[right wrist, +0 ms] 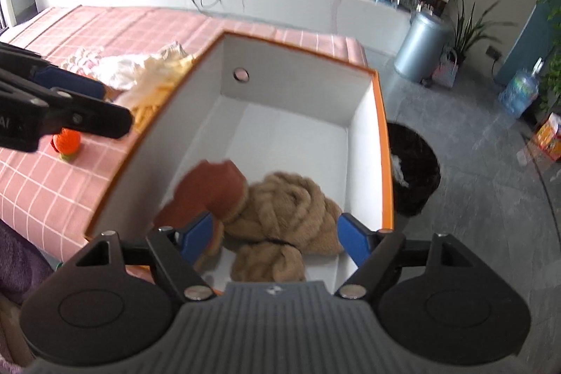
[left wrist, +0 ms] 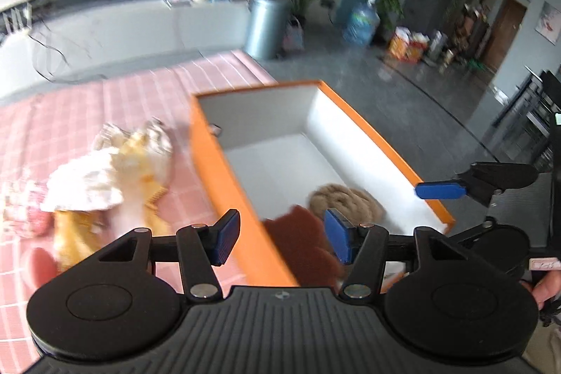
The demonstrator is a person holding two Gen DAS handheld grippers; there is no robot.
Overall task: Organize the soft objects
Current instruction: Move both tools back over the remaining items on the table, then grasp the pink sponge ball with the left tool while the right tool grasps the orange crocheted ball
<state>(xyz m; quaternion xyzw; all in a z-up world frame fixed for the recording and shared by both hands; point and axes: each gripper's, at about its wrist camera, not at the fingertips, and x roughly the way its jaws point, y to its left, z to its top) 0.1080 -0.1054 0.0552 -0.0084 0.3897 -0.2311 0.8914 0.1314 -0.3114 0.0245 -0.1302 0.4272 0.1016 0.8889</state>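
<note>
The pink checked tablecloth [right wrist: 52,191] covers the table and carries the orange box [right wrist: 382,142], which stands open-topped with white inner walls. Beside the box, on the cloth, lies a heap of white and yellow fabrics [left wrist: 119,170]. Inside the box, at its near end, rests a tan knitted bundle [right wrist: 291,209], with a rust-brown cloth [right wrist: 210,188] lying against its left side. The right gripper [right wrist: 277,237] sits above the near end of the box, its jaws spread wide and holding nothing. The left gripper [left wrist: 282,237] sits over the box's left wall, jaws likewise spread and empty. A small orange toy [right wrist: 66,142] lies on the cloth.
</note>
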